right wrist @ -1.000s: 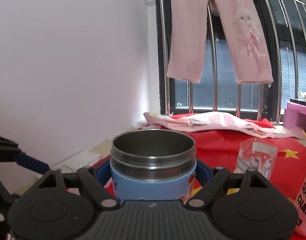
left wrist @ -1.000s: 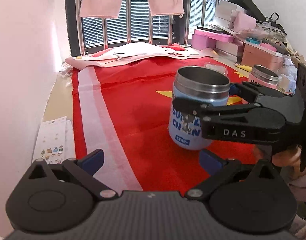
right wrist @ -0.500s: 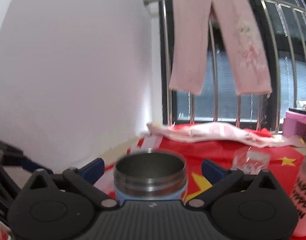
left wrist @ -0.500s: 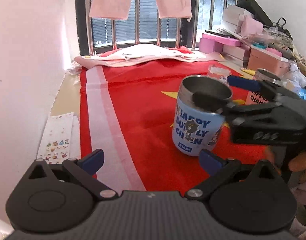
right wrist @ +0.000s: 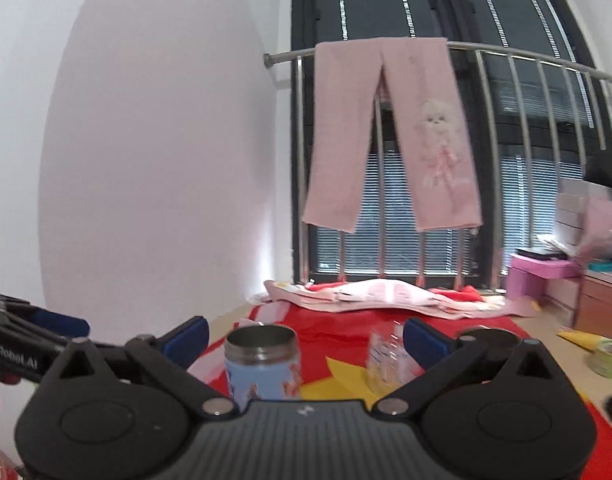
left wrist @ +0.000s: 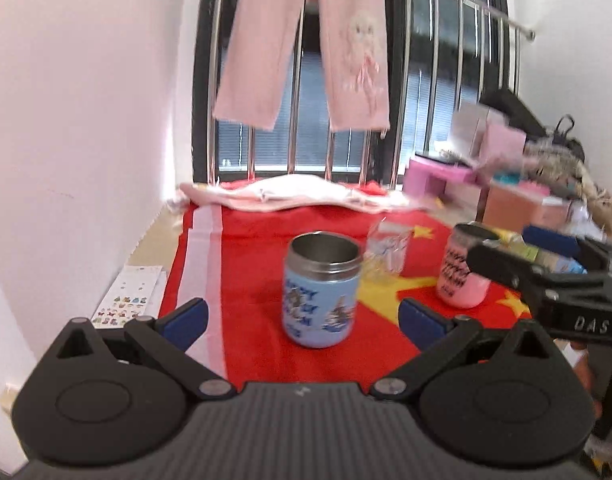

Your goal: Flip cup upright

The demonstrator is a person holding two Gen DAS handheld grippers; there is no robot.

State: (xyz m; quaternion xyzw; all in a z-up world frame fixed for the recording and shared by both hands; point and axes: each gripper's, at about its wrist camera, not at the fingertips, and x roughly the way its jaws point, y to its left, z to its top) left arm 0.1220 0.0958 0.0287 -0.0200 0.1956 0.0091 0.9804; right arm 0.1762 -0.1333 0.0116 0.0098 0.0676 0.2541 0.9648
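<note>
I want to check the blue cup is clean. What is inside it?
The blue cup stands upright, mouth open. Only its bare steel upper inner wall shows; the bottom is hidden by the rim.

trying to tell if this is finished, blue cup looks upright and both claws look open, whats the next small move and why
Probably just draw the right claw a little further back. The blue cup stands upright on the red cloth, steel mouth up, nothing gripping it. Both claws are open, the left claw well short of it, so the flip looks done.

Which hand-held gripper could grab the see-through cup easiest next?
Probably the right hand-held gripper: the see-through cup sits unblocked just ahead of it. From the left hand-held gripper, the blue cup stands partly in front.
</note>
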